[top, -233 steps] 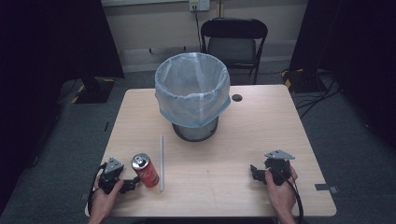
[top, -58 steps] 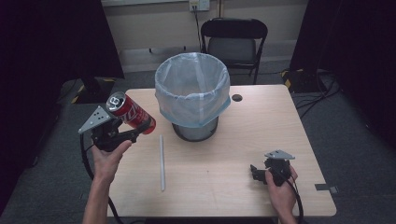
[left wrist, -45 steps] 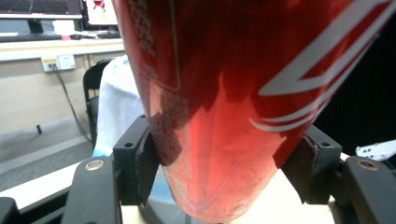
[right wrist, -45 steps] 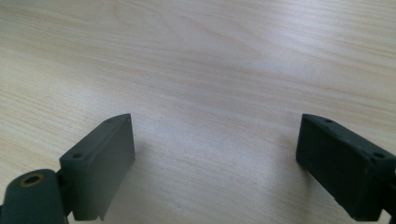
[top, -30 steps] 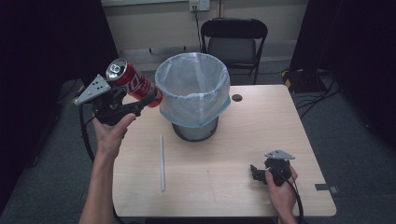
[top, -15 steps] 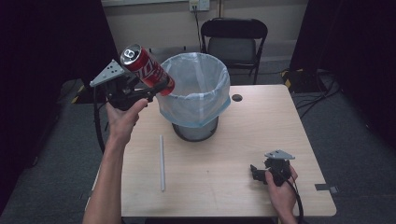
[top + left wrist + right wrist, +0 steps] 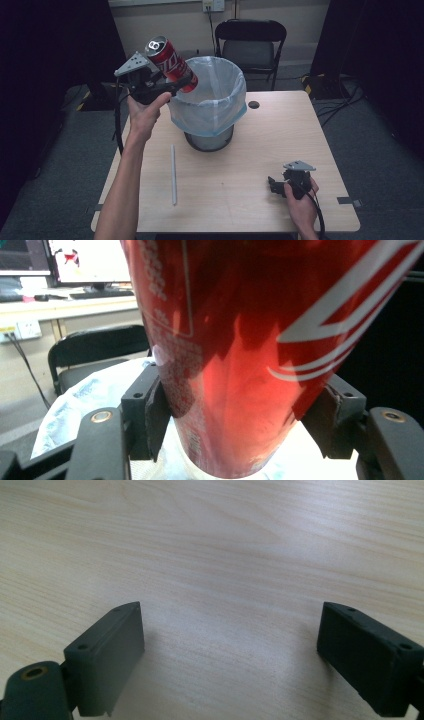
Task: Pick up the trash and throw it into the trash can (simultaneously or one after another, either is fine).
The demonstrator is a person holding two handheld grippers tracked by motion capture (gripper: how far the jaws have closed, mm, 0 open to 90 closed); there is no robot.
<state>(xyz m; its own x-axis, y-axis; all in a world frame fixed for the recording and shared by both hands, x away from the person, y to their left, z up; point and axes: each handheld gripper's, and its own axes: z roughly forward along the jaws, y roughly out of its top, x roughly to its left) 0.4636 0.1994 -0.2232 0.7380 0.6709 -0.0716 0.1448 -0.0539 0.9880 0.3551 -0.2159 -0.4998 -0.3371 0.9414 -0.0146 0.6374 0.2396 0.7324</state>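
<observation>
A red drink can (image 7: 170, 63) is held up in the air, tilted, at the left rim of the bin (image 7: 210, 95), which is lined with a pale blue bag. My left gripper (image 7: 176, 82) is shut on the can; in the left gripper view the can (image 7: 250, 340) sits between both pads (image 7: 156, 415), with the bag's opening below. My right gripper (image 7: 273, 185) rests low on the table near its front right, jaws wide apart over bare wood (image 7: 225, 580), nothing between them.
A white straw (image 7: 173, 173) lies on the wooden table (image 7: 280, 130) in front of the bin. A small dark hole (image 7: 254, 104) sits in the tabletop right of the bin. A black chair (image 7: 250, 40) stands behind the table.
My left gripper has carried the can up from the table's front left and rightward to the bin's left rim. The right gripper has stayed where it was.
</observation>
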